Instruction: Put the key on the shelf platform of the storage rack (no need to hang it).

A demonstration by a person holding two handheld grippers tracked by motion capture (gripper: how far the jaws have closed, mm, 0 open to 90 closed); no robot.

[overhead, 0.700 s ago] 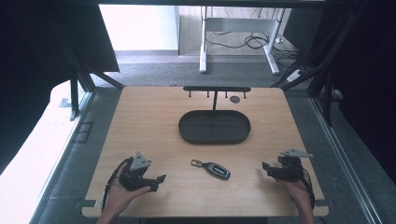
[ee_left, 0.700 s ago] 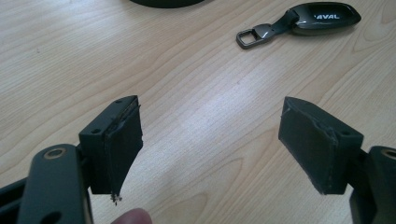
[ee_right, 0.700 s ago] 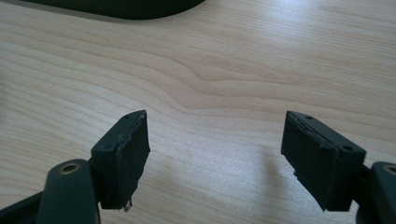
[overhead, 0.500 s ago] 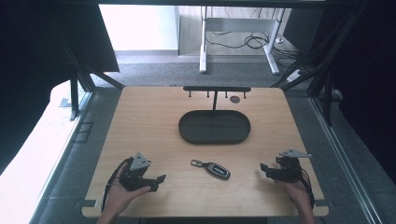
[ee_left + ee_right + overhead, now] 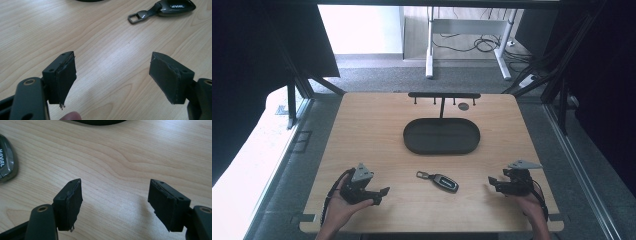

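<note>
High view: the car key (image 5: 439, 180) was seen lying flat on the wooden table (image 5: 377, 130), between the left gripper (image 5: 379, 192) and the right gripper (image 5: 493, 183), apart from both, near the black oval tray (image 5: 412, 136). Both grippers' jaws were spread wide with nothing between them.

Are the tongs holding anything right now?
No. Both the left tongs and right tongs stand open over bare wood; the dark grey car key fob lies untouched between them.
</note>
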